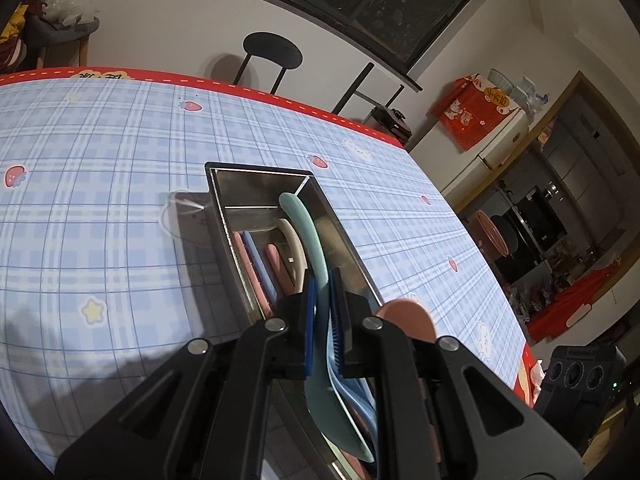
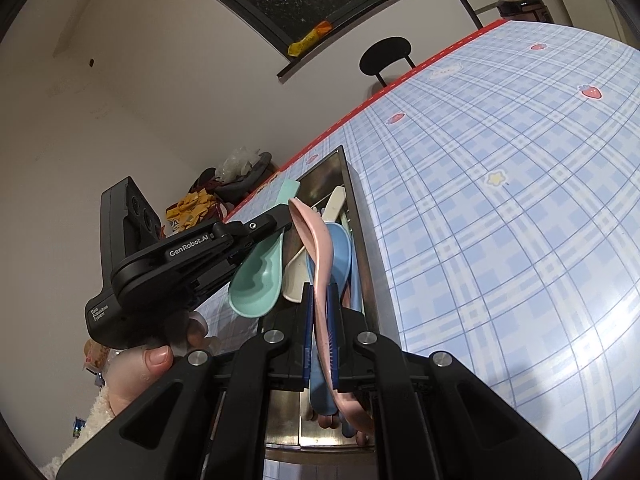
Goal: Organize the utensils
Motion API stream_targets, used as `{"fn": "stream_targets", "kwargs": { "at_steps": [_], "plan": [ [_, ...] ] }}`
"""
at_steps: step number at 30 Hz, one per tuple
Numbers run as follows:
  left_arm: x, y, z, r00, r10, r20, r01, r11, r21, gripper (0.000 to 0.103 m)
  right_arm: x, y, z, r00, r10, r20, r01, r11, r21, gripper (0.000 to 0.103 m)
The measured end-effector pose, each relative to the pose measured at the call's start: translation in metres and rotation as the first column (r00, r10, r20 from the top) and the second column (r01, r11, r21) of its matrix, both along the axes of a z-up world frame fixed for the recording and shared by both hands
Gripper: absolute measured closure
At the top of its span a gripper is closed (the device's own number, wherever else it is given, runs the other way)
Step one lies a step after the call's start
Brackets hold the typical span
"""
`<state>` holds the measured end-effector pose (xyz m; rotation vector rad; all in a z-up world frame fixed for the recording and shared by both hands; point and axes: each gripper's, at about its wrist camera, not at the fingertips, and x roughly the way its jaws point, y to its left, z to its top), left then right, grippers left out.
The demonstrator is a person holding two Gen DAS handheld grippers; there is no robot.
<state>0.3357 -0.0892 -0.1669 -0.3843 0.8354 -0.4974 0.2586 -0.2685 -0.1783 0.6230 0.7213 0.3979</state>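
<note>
Steel, mirror-bright and thin-walled, forms the long rectangular tray (image 1: 224, 216) at the centre of the left wrist view, sitting on a worktop (image 1: 100, 160) covered in smooth blue plaid cloth with strawberry prints and a red border. Inside lie several matte plastic pieces: pink and blue flat handles along the left wall and a cream spoon (image 1: 294, 240) beside them. The left tongs (image 1: 322, 320) are clamped on the curved handle of a mint-green spoon (image 1: 308, 232), whose tip reaches toward the tray's far end while its bowl hangs below the pads at lower centre. A pink rounded shape peeks from the right of the tongs.

From the right wrist view, the right tongs (image 2: 320, 320) pinch a pink spoon (image 2: 316, 240) by its handle, bowl low at bottom centre, above the same tray (image 2: 368, 240) at mid-frame. A blue spoon (image 2: 340, 248) rests just behind it. At centre left, the other device holds the mint spoon with its deep oval bowl facing the lens.

Judging by this, most utensils are already binned; the two held spoons seem to be what is left to settle.
</note>
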Motion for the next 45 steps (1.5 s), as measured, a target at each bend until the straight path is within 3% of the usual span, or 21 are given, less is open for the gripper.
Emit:
{"fn": "stream_targets", "kwargs": {
  "at_steps": [5,11,15,19,21,23,25,32,45],
  "plan": [
    [-0.001,0.0,0.006,1.0,-0.001,0.015,0.001,1.0,0.012,0.085,-0.005,-0.003,0.007,0.999,-0.021,0.033,0.022,1.0,-0.014,0.089],
    [-0.011,0.011,0.024,0.998,0.014,0.064,-0.018,0.998,0.065,0.066,-0.009,0.0,0.014,0.997,-0.03,0.068,0.034,0.997,-0.065,0.056],
    [-0.026,0.026,0.035,0.995,0.043,0.093,-0.051,0.994,0.093,0.048,-0.012,0.004,0.019,0.995,-0.035,0.091,0.046,0.992,-0.12,0.032],
    [-0.043,0.044,0.046,0.989,0.085,0.117,-0.098,0.989,0.108,0.024,-0.016,0.014,0.024,0.993,-0.027,0.116,0.05,0.979,-0.196,0.015],
    [-0.054,0.055,0.052,0.985,0.109,0.133,-0.124,0.986,0.111,0.02,-0.019,0.02,0.026,0.991,-0.016,0.133,0.047,0.972,-0.23,0.009],
    [-0.062,0.064,0.056,0.983,0.122,0.14,-0.139,0.983,0.121,0.018,-0.021,0.027,0.028,0.99,-0.002,0.141,0.041,0.961,-0.272,0.006],
    [-0.075,0.074,0.061,0.979,0.137,0.15,-0.157,0.978,0.135,0.006,-0.024,0.035,0.031,0.989,0.012,0.148,0.036,0.948,-0.316,0.006],
    [-0.118,0.104,0.076,0.963,0.167,0.209,-0.212,0.953,0.216,0.006,-0.039,0.062,0.054,0.982,0.052,0.182,0.049,0.859,-0.51,0.006],
    [-0.193,0.121,0.127,0.921,0.142,0.363,-0.259,0.919,0.297,0.006,-0.087,0.07,0.116,0.968,0.044,0.246,0.122,0.776,-0.619,0.006]
  ]
}}
